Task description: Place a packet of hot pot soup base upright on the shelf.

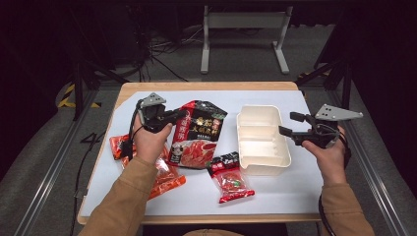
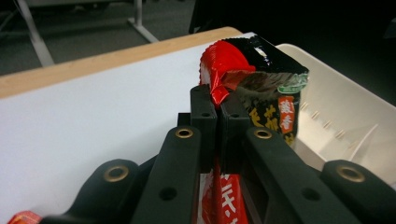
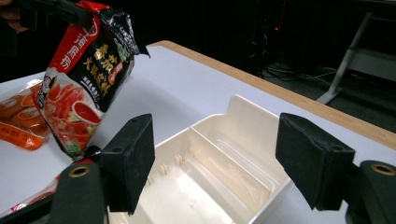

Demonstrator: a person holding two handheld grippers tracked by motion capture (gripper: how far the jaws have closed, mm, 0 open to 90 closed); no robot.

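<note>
A dark room with cables and a metal stand on the floor surrounds a wooden table covered by a white sheet. From the high view, the left gripper pinches the upper left edge of a large black-and-red sauce pouch, which hangs just left of the cream divided tray; two orange packets lie under the left forearm, a small red packet sits near the tray's front corner, and the right gripper waits with jaws apart at the tray's right side. In the left gripper view, the jaws are clamped together on the pouch's crumpled top seam, with the tray's pale wall beyond. In the right gripper view, the wide-apart pads frame the tray's compartments, while the pouch dangles off the sheet. The pouch looks soft, glossy and fairly weighty, so it will probably sag and swing; the flat sealed seam seems the surest hold.
</note>
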